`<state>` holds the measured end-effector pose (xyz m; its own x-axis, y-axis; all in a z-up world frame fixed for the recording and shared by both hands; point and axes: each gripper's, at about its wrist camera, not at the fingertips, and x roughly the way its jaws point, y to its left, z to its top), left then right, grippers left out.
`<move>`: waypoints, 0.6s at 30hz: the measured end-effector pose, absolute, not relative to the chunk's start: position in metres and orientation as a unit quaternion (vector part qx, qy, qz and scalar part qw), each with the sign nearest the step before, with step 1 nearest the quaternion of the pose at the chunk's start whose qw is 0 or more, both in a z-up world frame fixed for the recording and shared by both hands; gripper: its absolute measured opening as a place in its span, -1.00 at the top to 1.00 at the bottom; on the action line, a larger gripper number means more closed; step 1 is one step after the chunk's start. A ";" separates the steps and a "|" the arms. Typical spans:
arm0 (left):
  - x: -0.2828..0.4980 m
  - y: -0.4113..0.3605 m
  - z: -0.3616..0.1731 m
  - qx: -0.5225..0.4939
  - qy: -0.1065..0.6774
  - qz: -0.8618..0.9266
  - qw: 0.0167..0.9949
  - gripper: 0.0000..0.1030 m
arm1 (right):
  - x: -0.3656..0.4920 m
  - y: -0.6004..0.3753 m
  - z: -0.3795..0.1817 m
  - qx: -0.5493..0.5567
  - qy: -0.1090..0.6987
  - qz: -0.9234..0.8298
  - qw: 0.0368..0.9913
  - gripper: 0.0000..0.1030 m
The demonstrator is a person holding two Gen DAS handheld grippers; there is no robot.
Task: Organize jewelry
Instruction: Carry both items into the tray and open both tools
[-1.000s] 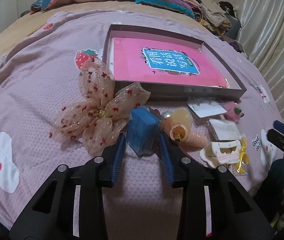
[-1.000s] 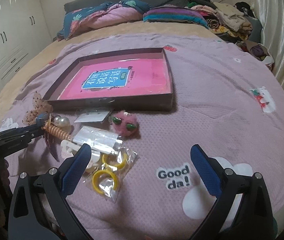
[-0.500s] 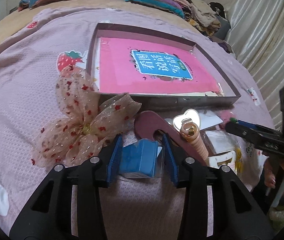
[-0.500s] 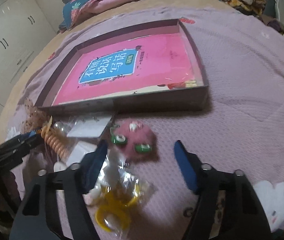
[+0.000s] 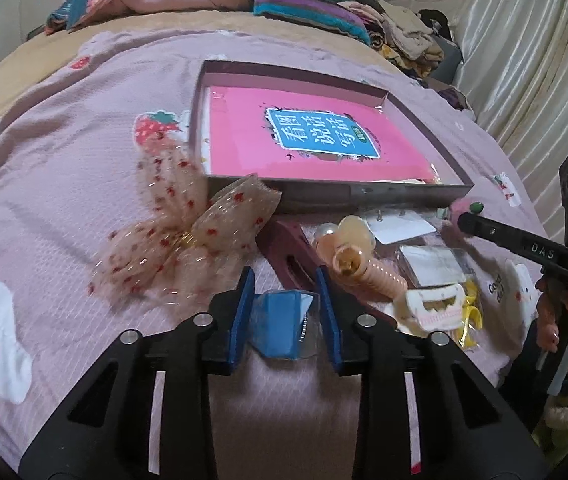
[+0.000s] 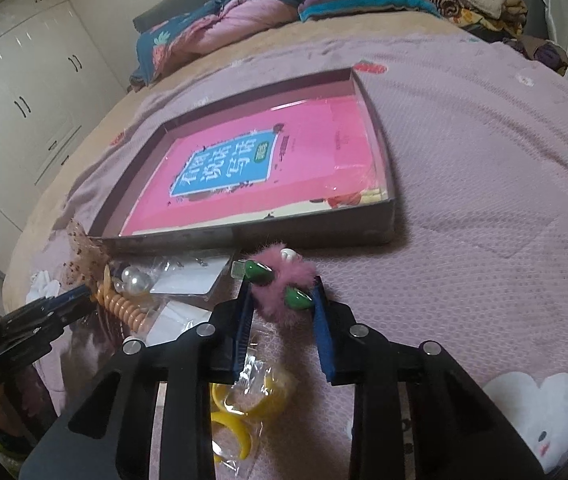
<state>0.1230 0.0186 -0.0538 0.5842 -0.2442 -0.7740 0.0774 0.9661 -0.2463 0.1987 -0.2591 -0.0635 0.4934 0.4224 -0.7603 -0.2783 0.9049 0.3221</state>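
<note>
Left gripper [image 5: 284, 312]: jaws closing, blue pads against both sides of a small blue box in a clear wrapper [image 5: 281, 326], low over the mauve bedspread [image 5: 63, 160]. Right gripper [image 6: 281, 320]: narrowed as far as it goes, clamped on a fluffy pink hair clip with green beads [image 6: 279, 286].

Landmark: the shallow cardboard tray [image 5: 364, 192] with a pink book inside.
- Pink clip: just in front of the tray's near wall, toward its right corner.
- Blue box: further out from that wall, toward the left corner.
- Sheer bow with red dots [image 5: 187, 236]: touching the tray's near left corner.
- Maroon clip [image 5: 288, 248], peach spiral hair tie [image 5: 368, 272], white cards in sleeves [image 5: 428, 258], white claw clip [image 5: 436, 306], bagged yellow rings [image 6: 243, 412]: all clustered in front of the near wall, between the two tools.
</note>
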 end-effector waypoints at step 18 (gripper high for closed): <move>0.092 0.035 0.002 -0.115 0.396 -0.079 0.907 0.64 | 0.178 -0.276 -0.022 0.082 0.403 0.211 0.887 0.48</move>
<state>0.0923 0.0353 0.0020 0.6731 -0.2353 -0.7011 0.0525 0.9609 -0.2720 0.1784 -0.2761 -0.0224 0.5856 0.4403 -0.6805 -0.3072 0.8975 0.3163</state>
